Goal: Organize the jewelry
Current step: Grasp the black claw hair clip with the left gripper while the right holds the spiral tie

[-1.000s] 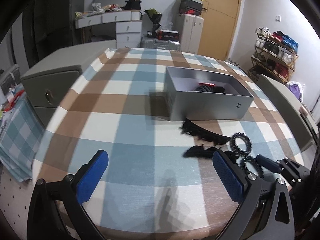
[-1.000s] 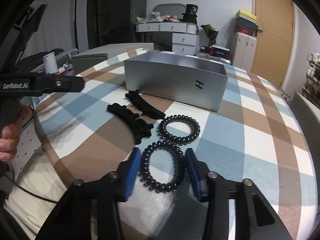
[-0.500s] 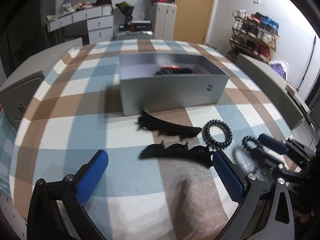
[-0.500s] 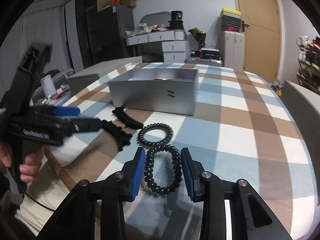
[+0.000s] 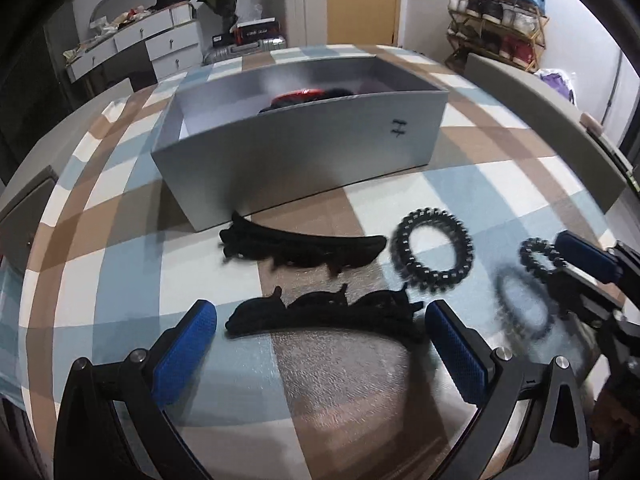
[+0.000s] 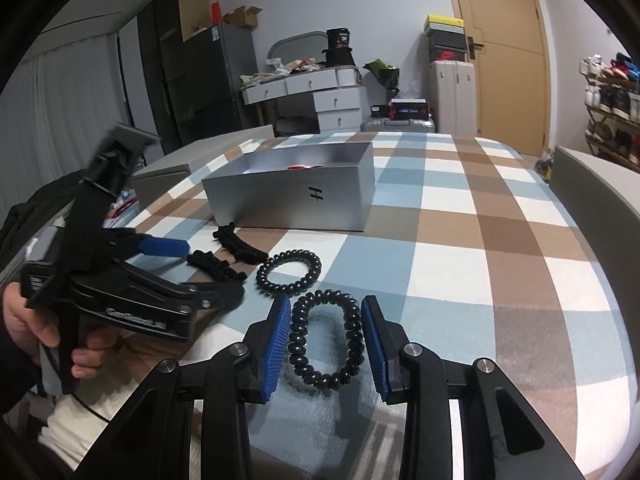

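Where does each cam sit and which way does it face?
Left wrist: on the left gripper, facing the grey box across the checked table; own open blue pads bracket a black hair clip; the right gripper enters at the right edge.
Right wrist: on the right gripper, facing the box's marked side; own pads close on a coil hair tie, lifted off the table; the left gripper and the hand holding it show at left.
Shared: box, both clips, both ties, table.
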